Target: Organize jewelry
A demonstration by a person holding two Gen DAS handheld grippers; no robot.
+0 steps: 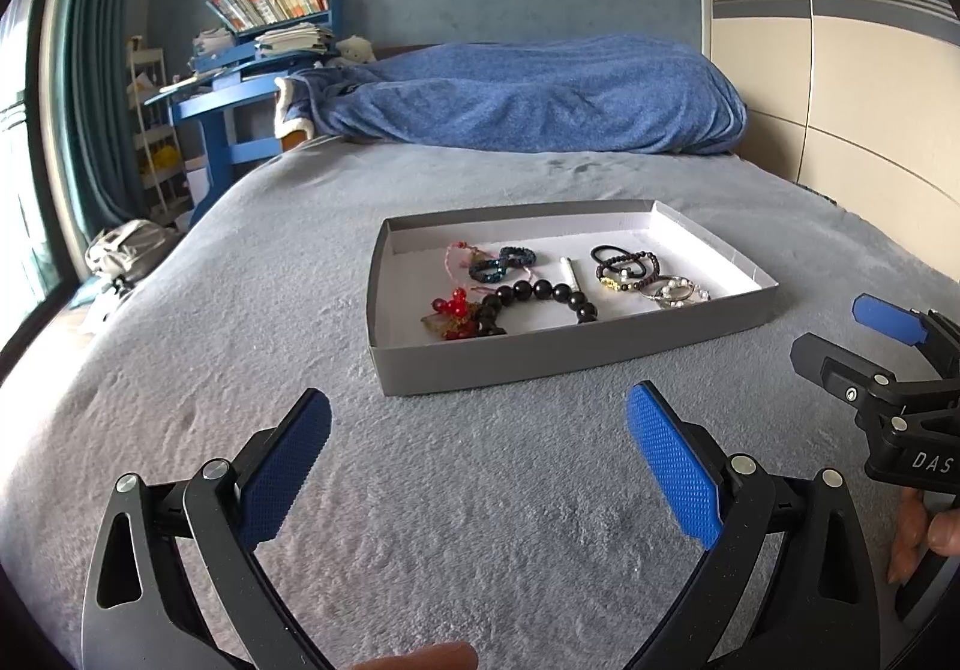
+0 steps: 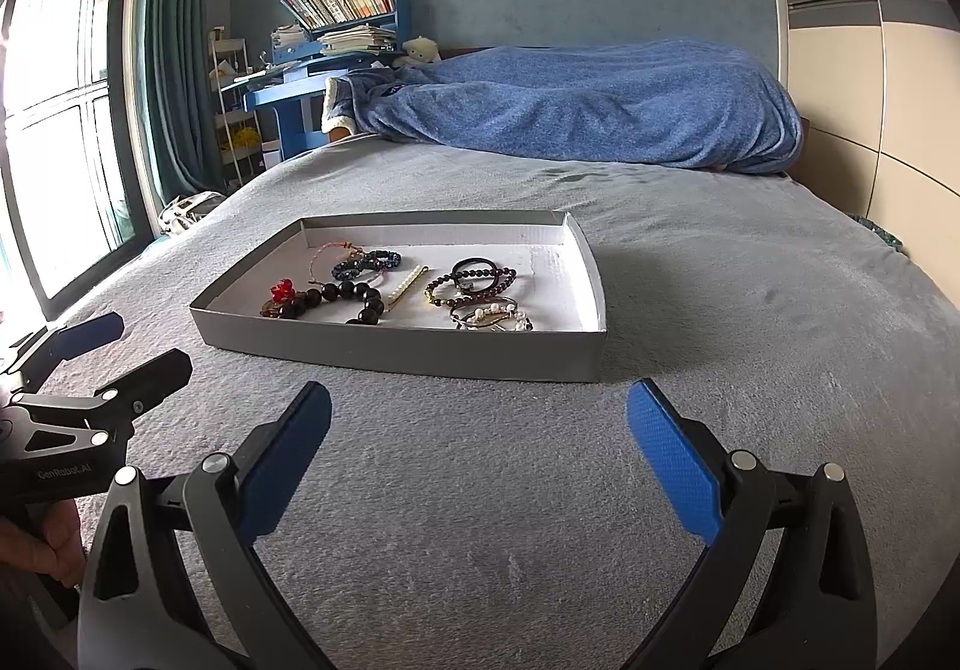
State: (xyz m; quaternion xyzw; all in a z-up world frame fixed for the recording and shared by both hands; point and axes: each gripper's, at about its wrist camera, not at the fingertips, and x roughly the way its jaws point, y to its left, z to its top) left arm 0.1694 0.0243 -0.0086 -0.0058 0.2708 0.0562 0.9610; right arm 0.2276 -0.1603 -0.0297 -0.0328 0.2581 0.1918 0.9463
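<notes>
— How far along are we?

— Late or very early, I judge. I see no jewelry on the bed point(image 1: 480, 490) outside the tray point(image 2: 396, 355); every piece I can find lies inside it. Yet the pieces sit in a loose spread, some overlapping, so sorting may remain.

— Where is the tray from your tongs?

— Straight ahead of both. From the left tongs point(image 1: 478, 466) it sits ahead and a little to the right; from the right tongs point(image 2: 478, 466) ahead and a little to the left. Neither touches it.

— And the tongs themselves?

— Both are spread wide and hold nothing. They hover low over the bed, side by side.

— Count the pieces.

— One tray. One big black bead bracelet point(image 1: 540, 292) nearest the left tongs, with one red bead charm point(image 1: 450, 307) just beside it. One dark blue bead bracelet point(image 1: 501, 263) behind those, touching one pink cord point(image 2: 333, 253). One pearl hair clip point(image 2: 405, 283) in the middle. On the far-right side, one black hair tie point(image 2: 474, 269), one brown bead bracelet point(image 2: 471, 283) and a pearl bracelet point(image 2: 492, 317); that cluster overlaps, so it might hide one more.
</notes>
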